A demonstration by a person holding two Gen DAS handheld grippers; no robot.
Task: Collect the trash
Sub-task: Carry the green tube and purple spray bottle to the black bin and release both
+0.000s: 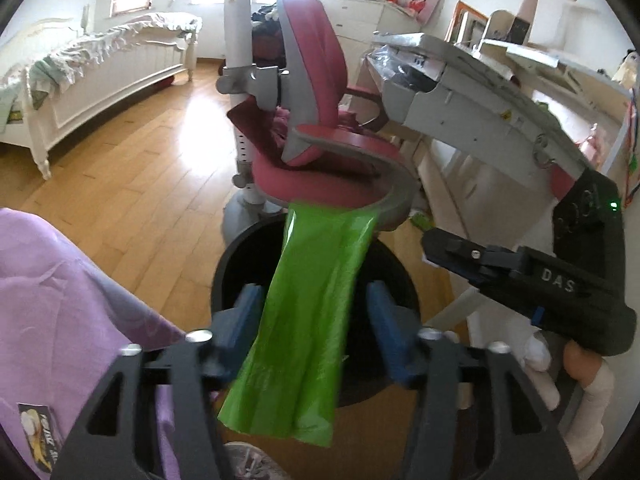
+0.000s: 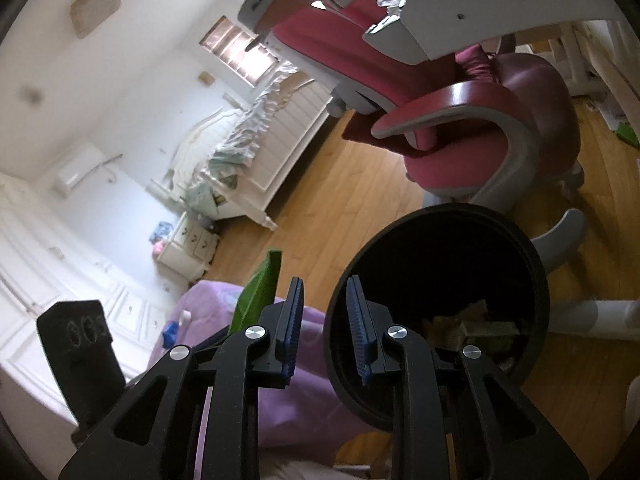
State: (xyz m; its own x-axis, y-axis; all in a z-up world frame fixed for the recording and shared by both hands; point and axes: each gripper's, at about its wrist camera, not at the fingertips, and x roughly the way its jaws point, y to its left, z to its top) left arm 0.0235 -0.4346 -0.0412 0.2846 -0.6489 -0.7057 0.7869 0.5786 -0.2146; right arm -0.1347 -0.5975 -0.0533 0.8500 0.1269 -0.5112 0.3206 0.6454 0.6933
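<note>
Left wrist view: the left tongs (image 1: 316, 320) stand spread over a black round bin (image 1: 394, 280) on the wooden floor (image 1: 132, 184). A folded green plastic bag (image 1: 308, 320) runs lengthwise between the blue pads (image 1: 250, 320); a gap shows on the right side, while contact on the left side is hard to judge through the motion blur, so the bag appears to lie loose in the gap rather than pinched. The bag's far end reaches toward the pink swivel chair (image 1: 320, 112) beyond the bin. To the right, the right tongs (image 1: 430, 248) are seen from the side, carried by a gloved hand (image 1: 560, 376). Lilac fabric (image 1: 60, 320) fills the lower left, and a white bed (image 1: 100, 64) stands against the far wall.

Right wrist view: the right tongs (image 2: 324, 320) are narrowly parted, with nothing between the ribbed blue pads (image 2: 294, 320). They hang at the near rim of the bin (image 2: 536, 264), in whose bottom lie scraps of paper-like trash (image 2: 476, 324). A strip of the green bag (image 2: 260, 292) rises left of the tongs, above the lilac fabric (image 2: 288, 400). The chair (image 2: 500, 128) stands just behind the bin, partly under a grey surface (image 2: 440, 0) at the top edge.
</note>
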